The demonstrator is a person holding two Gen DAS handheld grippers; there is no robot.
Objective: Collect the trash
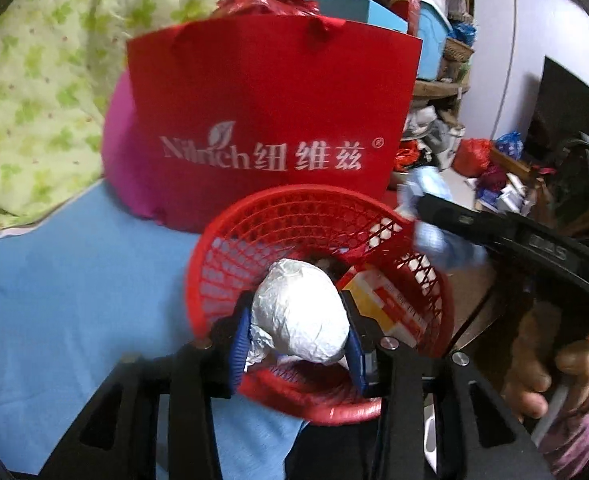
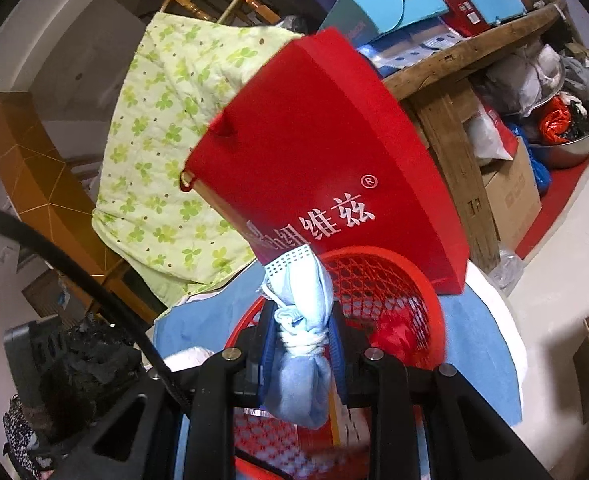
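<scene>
Left wrist: left claw pinches a white paper wad above the red basket.

A red paper bag stands beside a clover-print quilt.

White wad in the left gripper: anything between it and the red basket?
Nothing visible. The white paper wad, clamped in the left gripper, hangs directly over the red basket's open mouth. Inside lies only a yellow-red box. The right gripper holds a blue mask bundle at the rim.
</scene>
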